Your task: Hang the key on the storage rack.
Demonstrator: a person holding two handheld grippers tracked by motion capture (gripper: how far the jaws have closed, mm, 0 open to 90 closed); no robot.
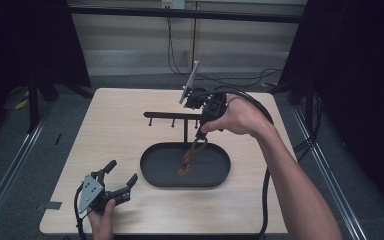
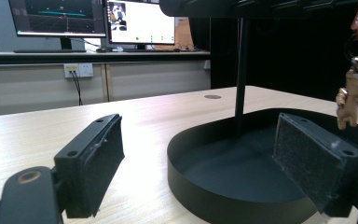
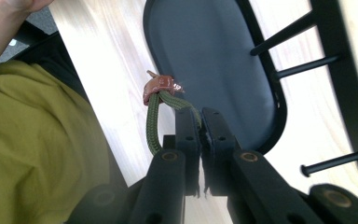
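Note:
A keychain with a green cord loop [image 3: 154,122] and a brown leather tag [image 3: 161,86] hangs from my right gripper [image 3: 199,114], whose jaws are shut on the cord. In the high view the right gripper [image 1: 199,136] points down over the black oval tray [image 1: 150,175], and the keychain [image 1: 187,162] dangles above the tray floor. A black rack with pegs [image 1: 172,115] rises on a post from the tray's far side. My left gripper [image 1: 122,171] rests open near the table's front left, holding nothing. Between its pads [image 2: 98,154] I see the tray [image 2: 191,140] and a small hanging figure [image 2: 349,100].
The wooden table [image 1: 115,135] has bare surface to the left of and in front of the tray. The rack's post [image 2: 241,79] stands at the tray's far edge, and its pegs [image 3: 284,32] stick out sideways. Monitors [image 2: 93,18] sit on a bench beyond the table.

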